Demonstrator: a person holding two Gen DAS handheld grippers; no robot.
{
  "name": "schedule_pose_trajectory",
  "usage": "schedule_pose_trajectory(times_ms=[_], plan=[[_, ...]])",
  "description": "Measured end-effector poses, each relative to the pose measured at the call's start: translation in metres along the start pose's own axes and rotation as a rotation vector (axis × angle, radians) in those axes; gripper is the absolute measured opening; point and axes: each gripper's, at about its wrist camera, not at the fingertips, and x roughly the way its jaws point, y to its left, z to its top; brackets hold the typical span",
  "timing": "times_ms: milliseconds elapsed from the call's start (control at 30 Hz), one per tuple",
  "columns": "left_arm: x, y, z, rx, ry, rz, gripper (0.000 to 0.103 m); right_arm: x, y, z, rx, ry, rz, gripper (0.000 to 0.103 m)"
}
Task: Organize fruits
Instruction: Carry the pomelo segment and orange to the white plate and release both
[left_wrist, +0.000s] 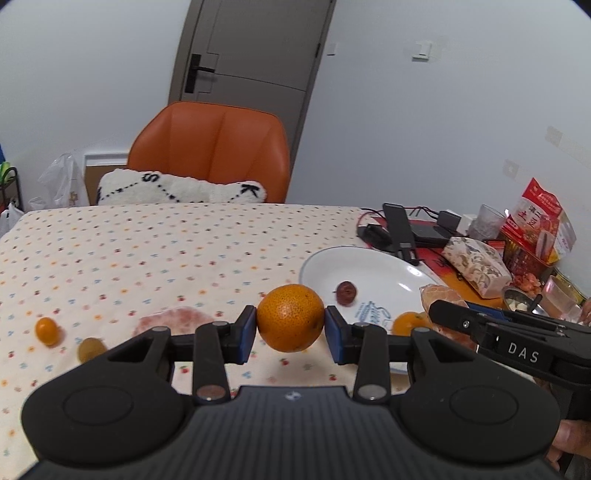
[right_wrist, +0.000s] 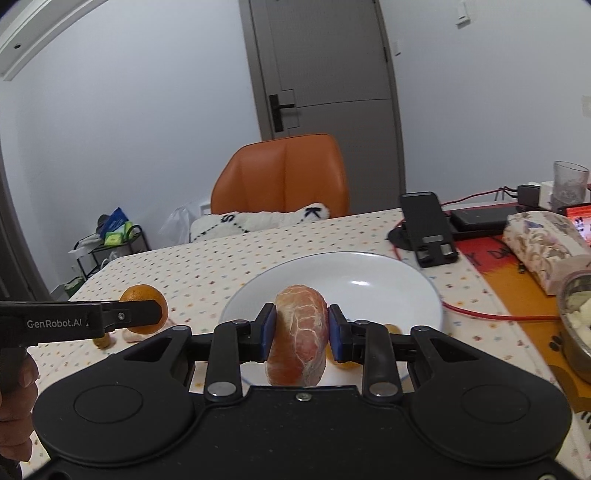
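My left gripper (left_wrist: 290, 328) is shut on a round orange (left_wrist: 290, 317), held above the dotted tablecloth just left of the white plate (left_wrist: 373, 264). A dark red date (left_wrist: 346, 292) and a small orange fruit (left_wrist: 408, 323) lie on the plate. My right gripper (right_wrist: 301, 332) is shut on a peeled pink citrus segment (right_wrist: 301, 339) over the plate's (right_wrist: 388, 280) near rim. The held orange (right_wrist: 144, 308) shows at the left in the right wrist view. A kumquat (left_wrist: 47, 331), a greenish small fruit (left_wrist: 90, 349) and a pink peeled piece (left_wrist: 173, 319) lie on the cloth at left.
Behind the plate stand a black phone stand (right_wrist: 428, 229), a patterned tissue pack (right_wrist: 546, 247), a glass (right_wrist: 570, 184) and a red snack bag (left_wrist: 535, 221). A metal bowl (right_wrist: 576, 325) sits at the right edge. A red cable (right_wrist: 491, 314) crosses the cloth. An orange chair (left_wrist: 210, 151) stands behind the table.
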Motion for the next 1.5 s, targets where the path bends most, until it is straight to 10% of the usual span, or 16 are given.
schedule_pose_trajectory(times_ms=[1500], plan=[[0.041, -0.014, 0.016, 0.018, 0.018, 0.033, 0.050, 0.037, -0.025, 0.016, 0.044, -0.002, -0.019, 0.036]])
